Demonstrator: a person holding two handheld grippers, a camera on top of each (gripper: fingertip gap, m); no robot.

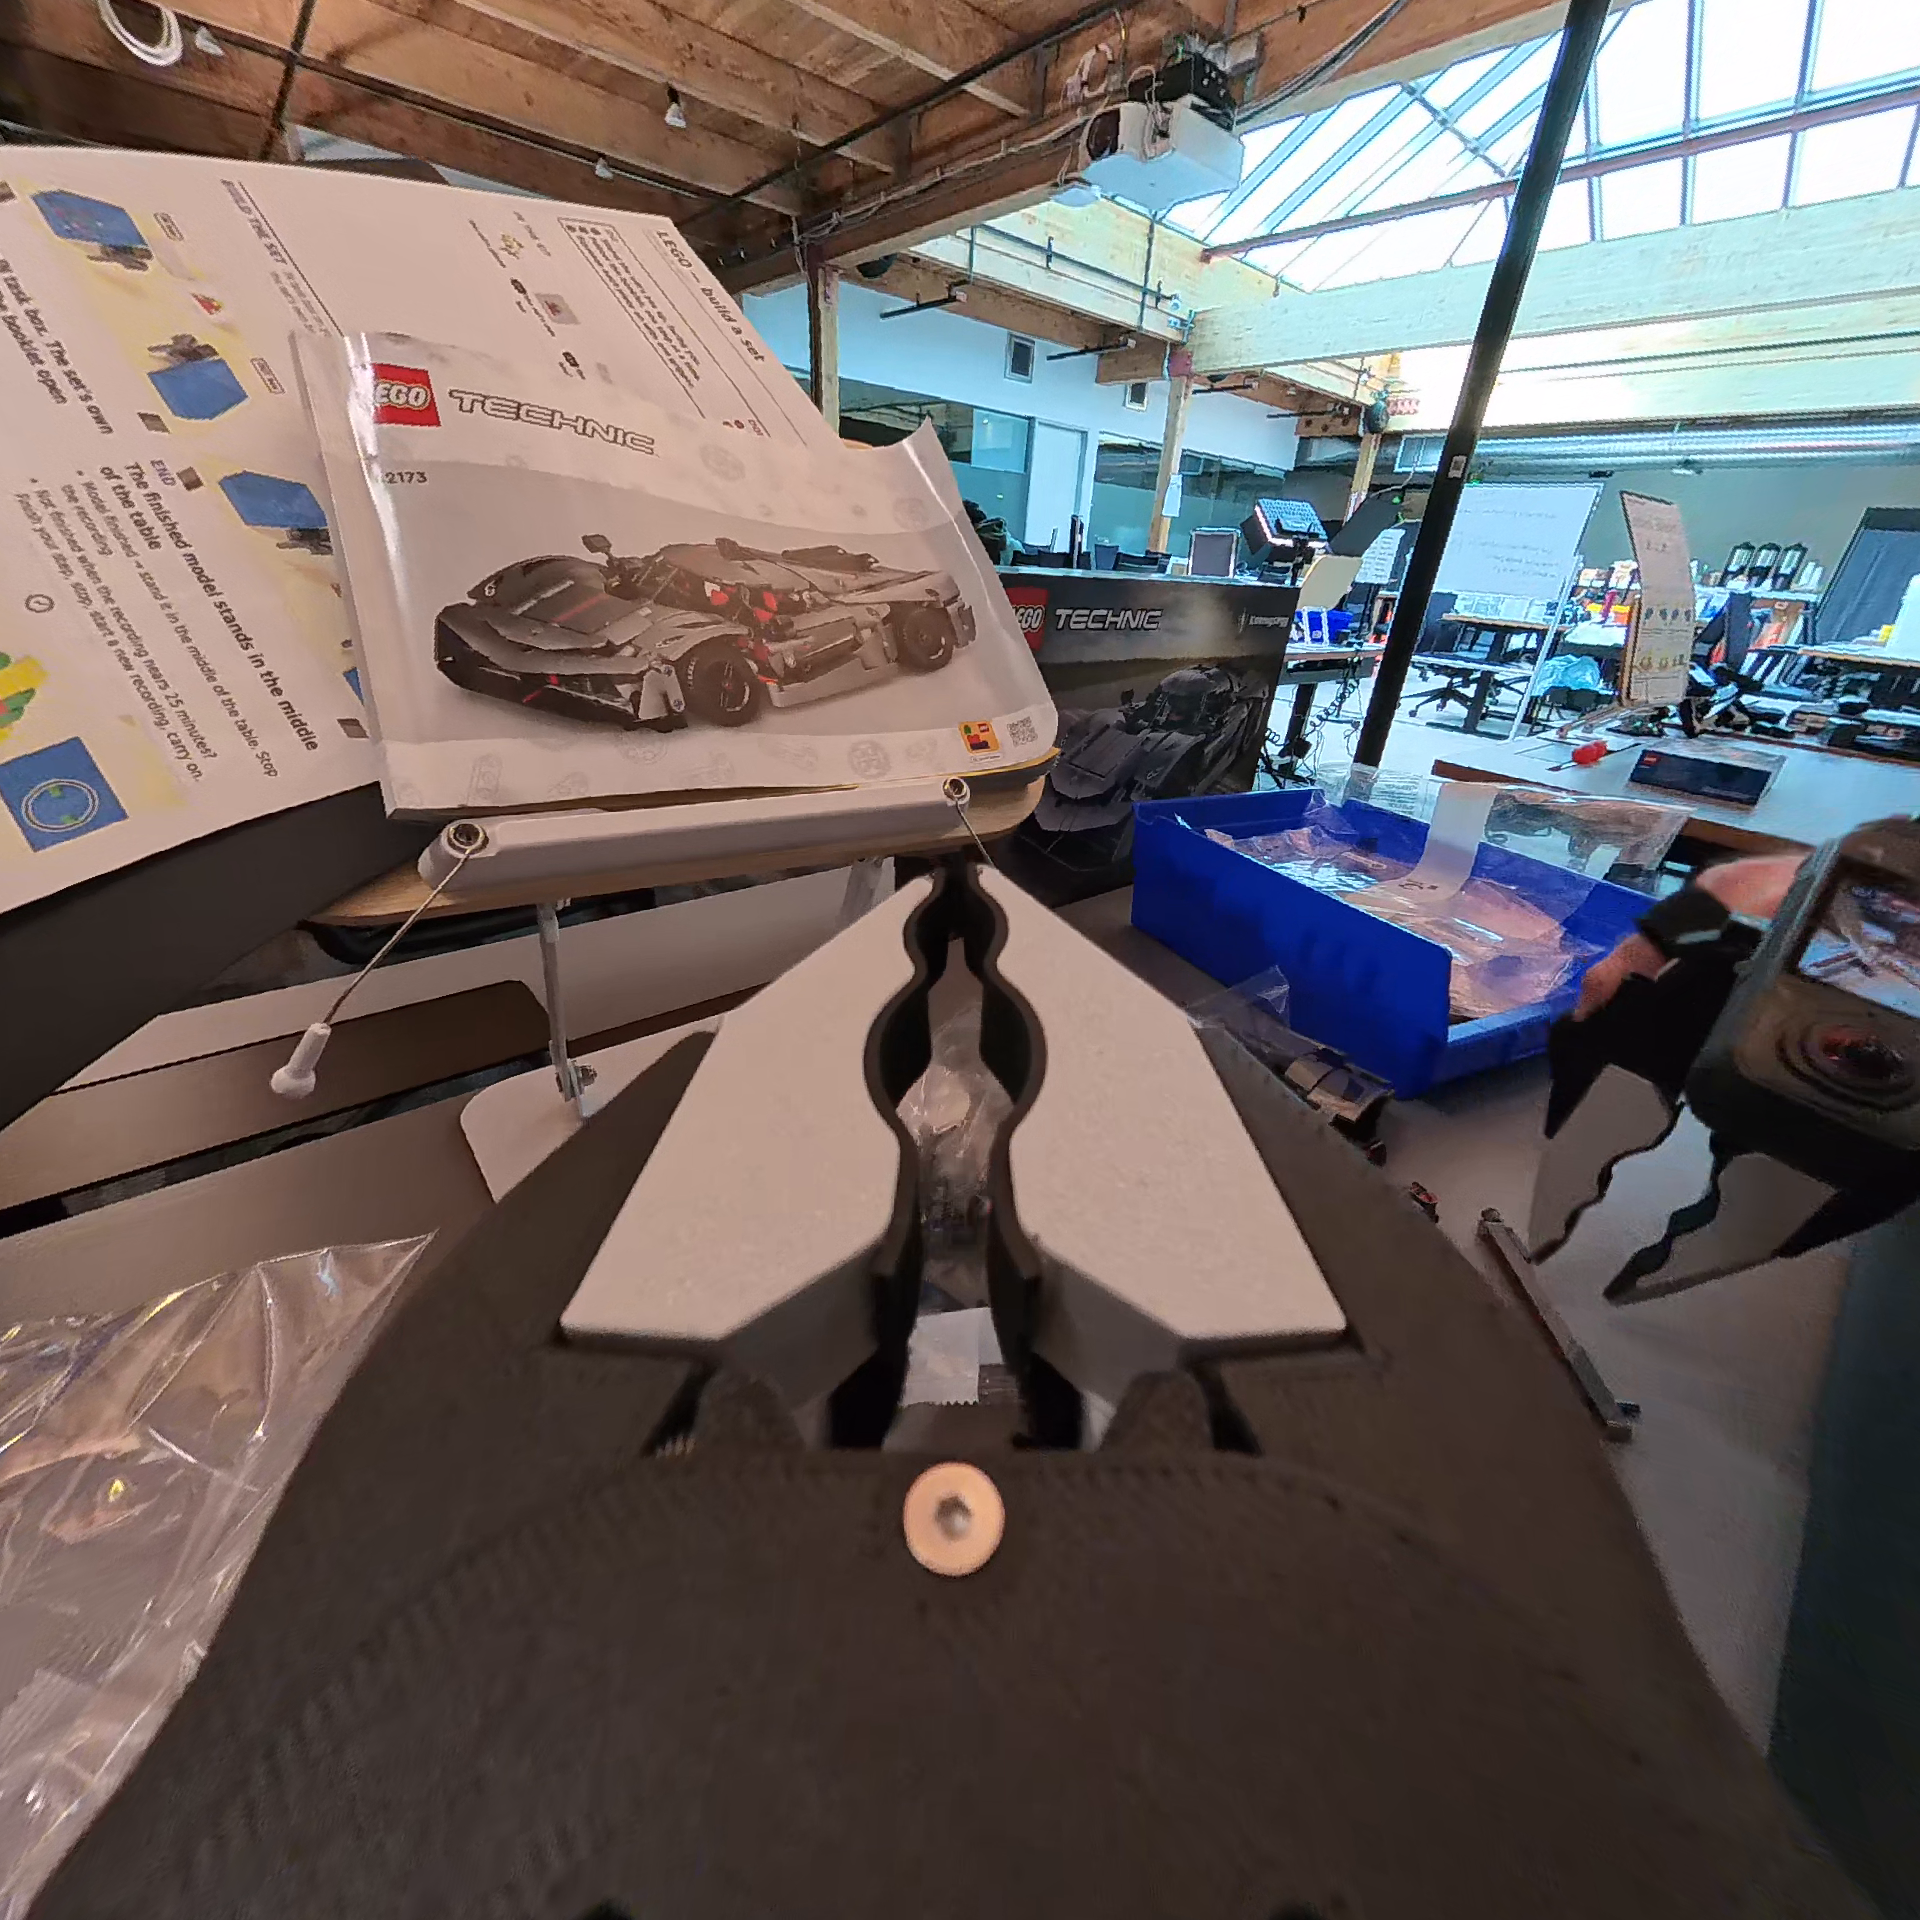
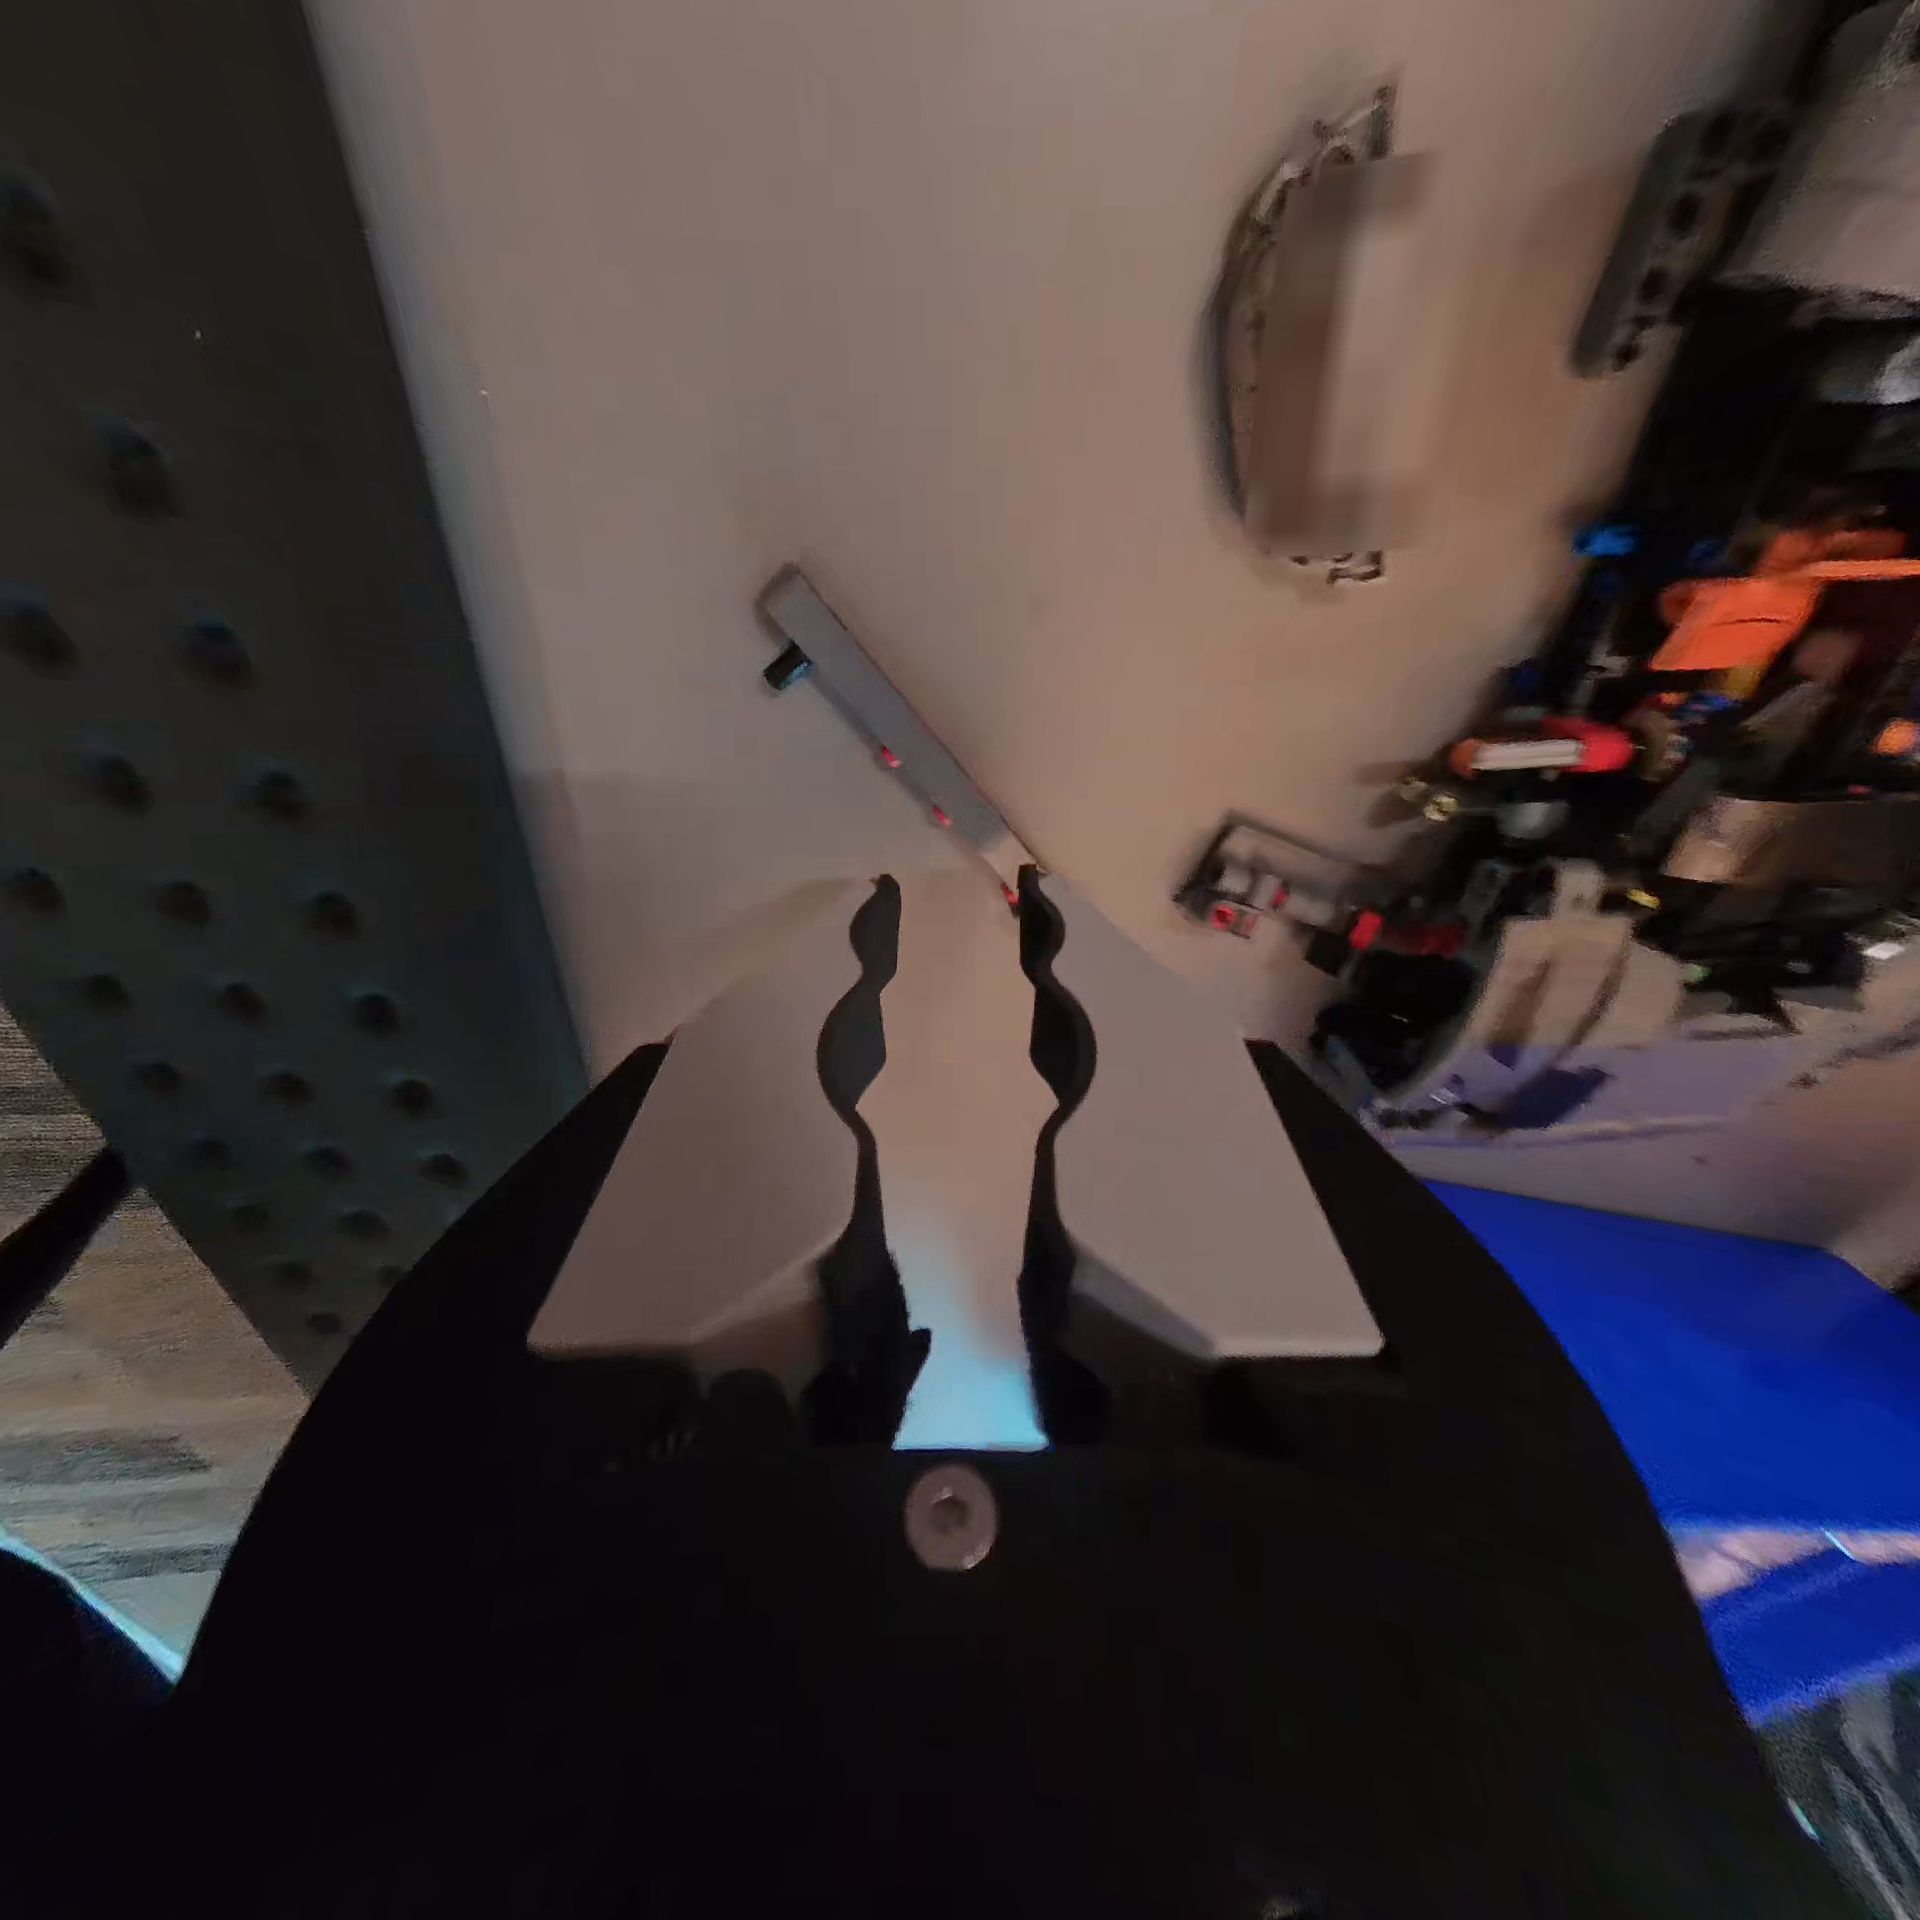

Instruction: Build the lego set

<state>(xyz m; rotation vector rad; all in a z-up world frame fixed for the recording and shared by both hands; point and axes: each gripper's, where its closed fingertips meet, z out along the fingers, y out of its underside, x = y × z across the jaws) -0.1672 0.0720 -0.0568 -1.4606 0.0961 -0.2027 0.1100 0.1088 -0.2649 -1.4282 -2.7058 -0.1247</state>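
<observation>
jaws nearly closed, left gripper (image 1: 957, 883) seemingly level.

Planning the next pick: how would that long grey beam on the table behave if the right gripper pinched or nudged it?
The grey beam looks stiff and light. Lying flat, it would likely slide or pivot rather than roll. The black pin sticking from its side could snag. The right gripper is open.

The right wrist view is pretty smeared: the stuff to the right of the right gripper (image 2: 954, 883) is just dark, orange and red blur, can't tell what's what. The long grey beam (image 2: 891, 727) ahead of its tips runs behind the right finger, so that end's hidden. In the left wrist view, whatever sits in the clear bag (image 1: 951, 1132) behind the left gripper (image 1: 954, 878) is too small to make out.
</observation>
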